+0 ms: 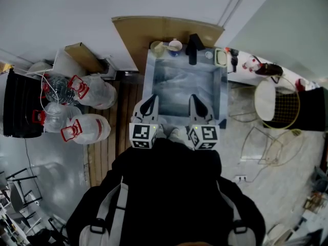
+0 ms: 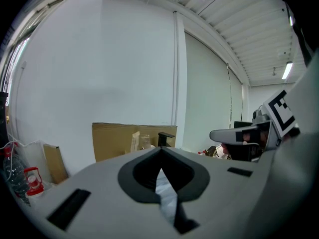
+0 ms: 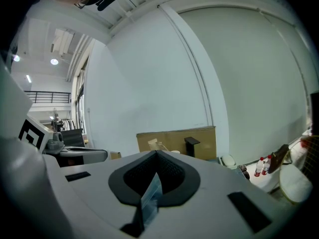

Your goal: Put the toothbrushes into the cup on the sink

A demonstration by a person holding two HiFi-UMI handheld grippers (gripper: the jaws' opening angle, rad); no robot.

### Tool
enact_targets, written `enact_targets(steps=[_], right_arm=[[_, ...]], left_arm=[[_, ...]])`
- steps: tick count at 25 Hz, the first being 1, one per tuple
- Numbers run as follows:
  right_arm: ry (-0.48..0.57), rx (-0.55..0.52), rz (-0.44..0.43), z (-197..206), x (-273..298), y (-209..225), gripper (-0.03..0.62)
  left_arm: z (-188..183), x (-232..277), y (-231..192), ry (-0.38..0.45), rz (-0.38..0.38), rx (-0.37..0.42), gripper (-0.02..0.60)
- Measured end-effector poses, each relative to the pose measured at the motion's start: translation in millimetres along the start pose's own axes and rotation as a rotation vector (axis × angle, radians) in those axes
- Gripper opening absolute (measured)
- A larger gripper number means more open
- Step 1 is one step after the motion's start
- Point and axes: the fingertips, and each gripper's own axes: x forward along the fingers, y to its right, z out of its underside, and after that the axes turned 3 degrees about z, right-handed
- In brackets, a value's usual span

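Sink basin [image 1: 179, 81] open ahead, faucet [image 1: 193, 48] and cup [image 1: 157, 48] crowding back rim, 4 jugs [image 1: 92, 91] left

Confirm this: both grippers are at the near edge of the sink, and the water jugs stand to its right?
Wrong side. The water jugs stand to the left of the sink, as the head view shows. The rest holds.

Sink [image 1: 182, 81]: rectangular steel basin, its far end set against the wall. Cup [image 1: 157, 47]: pale and translucent, standing upright on the sink's rear rim near the back left corner; contents too small to resolve.
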Motion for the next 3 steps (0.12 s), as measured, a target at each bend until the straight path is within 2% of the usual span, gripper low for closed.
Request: enact_targets(steps=[3], right_arm=[[-0.003,-0.005,-0.004,-0.8,1.5,1.6,0.002]], left_arm=[[-1.1,2.4,0.5,0.0,0.003,0.0,0.002]])
